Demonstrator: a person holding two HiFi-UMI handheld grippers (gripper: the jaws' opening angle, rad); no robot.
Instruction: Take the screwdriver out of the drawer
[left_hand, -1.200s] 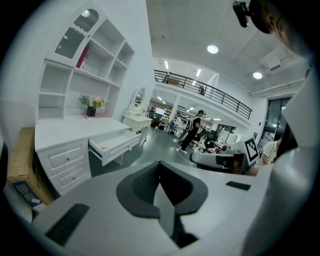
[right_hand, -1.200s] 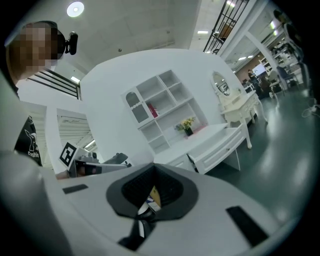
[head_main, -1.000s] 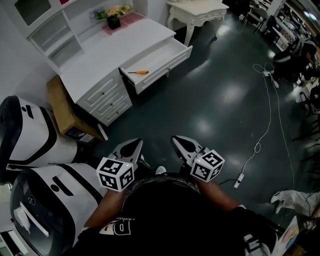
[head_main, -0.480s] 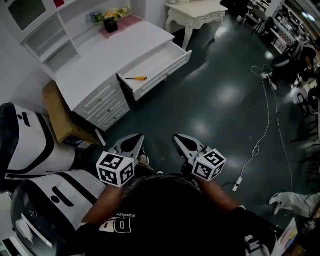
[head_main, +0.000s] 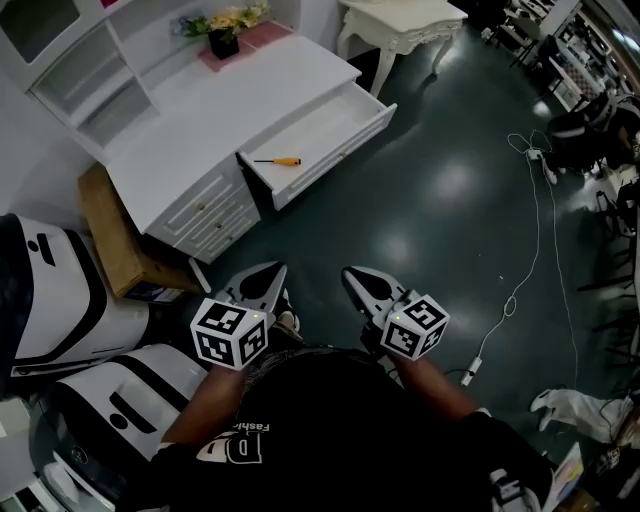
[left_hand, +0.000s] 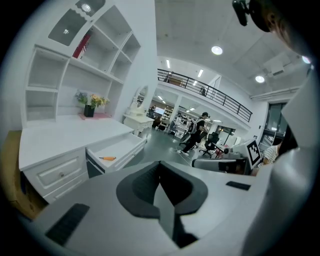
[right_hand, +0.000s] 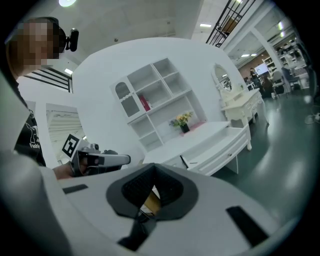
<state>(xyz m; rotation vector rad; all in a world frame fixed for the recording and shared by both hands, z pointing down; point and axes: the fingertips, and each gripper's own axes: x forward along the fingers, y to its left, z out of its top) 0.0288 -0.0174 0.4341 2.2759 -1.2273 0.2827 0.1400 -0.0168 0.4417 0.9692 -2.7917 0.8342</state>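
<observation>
The screwdriver (head_main: 279, 161), with an orange handle, lies in the open white drawer (head_main: 335, 147) of the desk; the left gripper view shows the screwdriver (left_hand: 107, 158) on the drawer's floor. Both grippers are held side by side close to the person's body, well short of the desk. My left gripper (head_main: 272, 268) is shut and empty, its jaws meeting at a point (left_hand: 160, 164). My right gripper (head_main: 350, 272) is shut too, with nothing between its jaws (right_hand: 152, 166). Each gripper view shows the other gripper off to one side.
A cardboard box (head_main: 106, 230) leans by the desk's drawer stack. White rounded machines (head_main: 70, 300) crowd the left. A flower pot (head_main: 224, 42) stands on the desktop, a white side table (head_main: 400, 25) behind. A cable (head_main: 530, 250) runs over the dark floor at the right.
The desk and drawer have slid lower in the head view as the person carries both grippers toward them. Both grippers stay shut and side by side.
</observation>
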